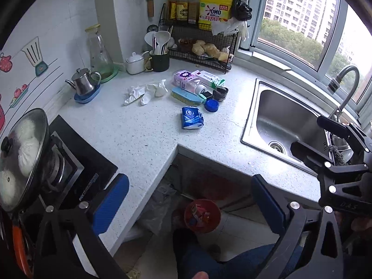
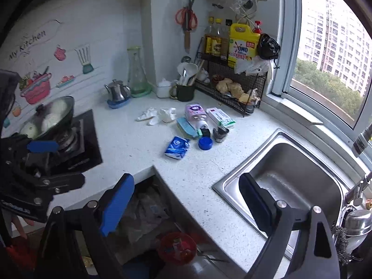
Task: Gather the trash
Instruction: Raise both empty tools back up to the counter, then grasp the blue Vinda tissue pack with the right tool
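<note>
Crumpled white tissues (image 1: pixel 145 91) (image 2: pixel 158 115) lie on the speckled counter (image 1: pixel 139 134). Right of them sits a cluster: a pink-labelled bottle (image 1: pixel 186 80) (image 2: pixel 196 114), a white-green box (image 1: pixel 210 78) (image 2: pixel 220 116), a light-blue brush (image 1: pixel 186 95), a blue lid (image 1: pixel 212 105) (image 2: pixel 205 143), a dark crumpled wrapper (image 1: pixel 220 93) (image 2: pixel 220 133) and a blue tissue pack (image 1: pixel 192 117) (image 2: pixel 177 148). A red bin (image 1: pixel 201 215) (image 2: pixel 176 247) with scraps stands on the floor below the counter corner. My left gripper (image 1: pixel 190 202) is open and empty above the bin. My right gripper (image 2: pixel 186 202) is open and empty over the counter corner.
A steel sink (image 1: pixel 286 121) (image 2: pixel 290 181) with a faucet (image 1: pixel 344 86) is at the right. A lidded pan (image 1: pixel 21 153) (image 2: pixel 50 118) sits on the stove at the left. A kettle (image 1: pixel 83 84), glass jug (image 1: pixel 100 53), utensil mug (image 1: pixel 159 60) and wire rack (image 1: pixel 202 44) line the back wall.
</note>
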Demonstrator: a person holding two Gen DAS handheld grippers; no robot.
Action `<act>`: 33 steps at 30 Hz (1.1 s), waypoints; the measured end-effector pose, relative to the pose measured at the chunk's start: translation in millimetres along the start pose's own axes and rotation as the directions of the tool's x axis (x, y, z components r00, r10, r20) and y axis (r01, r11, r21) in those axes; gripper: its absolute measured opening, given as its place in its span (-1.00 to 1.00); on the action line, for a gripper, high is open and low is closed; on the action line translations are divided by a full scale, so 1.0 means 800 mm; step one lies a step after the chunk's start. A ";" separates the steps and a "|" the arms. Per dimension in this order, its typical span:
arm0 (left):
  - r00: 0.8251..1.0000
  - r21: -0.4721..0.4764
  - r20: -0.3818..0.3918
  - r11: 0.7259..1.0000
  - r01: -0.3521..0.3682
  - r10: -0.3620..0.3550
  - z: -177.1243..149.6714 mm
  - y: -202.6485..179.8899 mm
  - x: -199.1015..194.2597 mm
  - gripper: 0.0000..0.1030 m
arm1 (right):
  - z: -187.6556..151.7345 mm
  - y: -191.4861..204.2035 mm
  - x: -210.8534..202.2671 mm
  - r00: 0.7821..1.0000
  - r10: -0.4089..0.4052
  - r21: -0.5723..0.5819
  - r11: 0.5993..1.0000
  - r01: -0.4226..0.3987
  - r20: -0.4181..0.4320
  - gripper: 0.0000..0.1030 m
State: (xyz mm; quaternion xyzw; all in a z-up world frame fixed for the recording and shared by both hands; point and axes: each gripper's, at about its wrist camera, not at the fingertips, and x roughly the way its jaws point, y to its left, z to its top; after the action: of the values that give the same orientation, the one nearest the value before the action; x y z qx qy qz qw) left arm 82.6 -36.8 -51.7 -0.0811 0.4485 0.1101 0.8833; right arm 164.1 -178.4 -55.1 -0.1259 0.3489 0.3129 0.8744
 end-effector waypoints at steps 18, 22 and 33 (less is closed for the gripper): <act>0.992 0.010 -0.126 1.000 0.002 0.000 0.104 0.097 0.144 1.00 | 0.078 0.010 0.164 0.962 0.028 0.153 0.988 0.015 -0.273 0.76; 0.983 0.008 -0.175 0.998 0.066 -0.063 0.119 0.117 0.171 1.00 | 0.088 0.014 0.194 0.949 0.031 0.162 0.987 0.022 -0.313 0.76; 0.941 -0.074 -0.318 0.993 0.097 -0.116 0.141 0.155 0.261 1.00 | 0.089 0.016 0.293 0.884 0.078 0.223 0.974 0.031 -0.461 0.76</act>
State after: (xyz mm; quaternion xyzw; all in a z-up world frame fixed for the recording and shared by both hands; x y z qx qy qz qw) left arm 256.3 135.3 -160.3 -0.1475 0.5782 0.0605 0.8002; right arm 325.2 -29.5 -165.0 -0.0940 0.5833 0.2428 0.7694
